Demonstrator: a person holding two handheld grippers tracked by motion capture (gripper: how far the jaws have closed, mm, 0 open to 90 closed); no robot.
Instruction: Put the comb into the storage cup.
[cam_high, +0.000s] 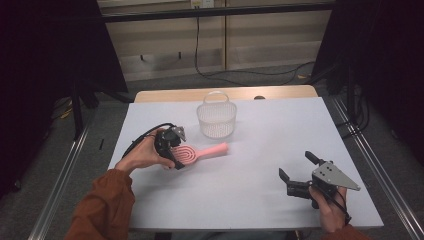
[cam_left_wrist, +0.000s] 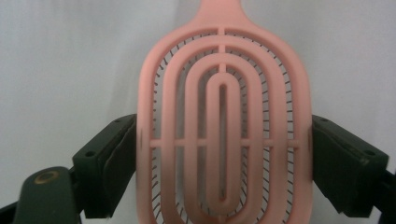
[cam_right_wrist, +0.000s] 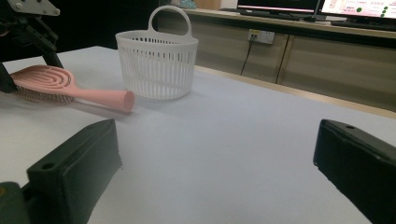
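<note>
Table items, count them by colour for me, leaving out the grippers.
Pink: 1, the pink plastic vented hairbrush, its head between the left gripper jaws.
White: 1, the white slotted plastic basket with a handle.
Total: 2.

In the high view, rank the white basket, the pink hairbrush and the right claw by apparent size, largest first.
1. Right claw with its grey plate, though it sits nearest the camera.
2. Pink hairbrush and white basket: too alike to rank, the brush longer, the basket bulkier.
</note>
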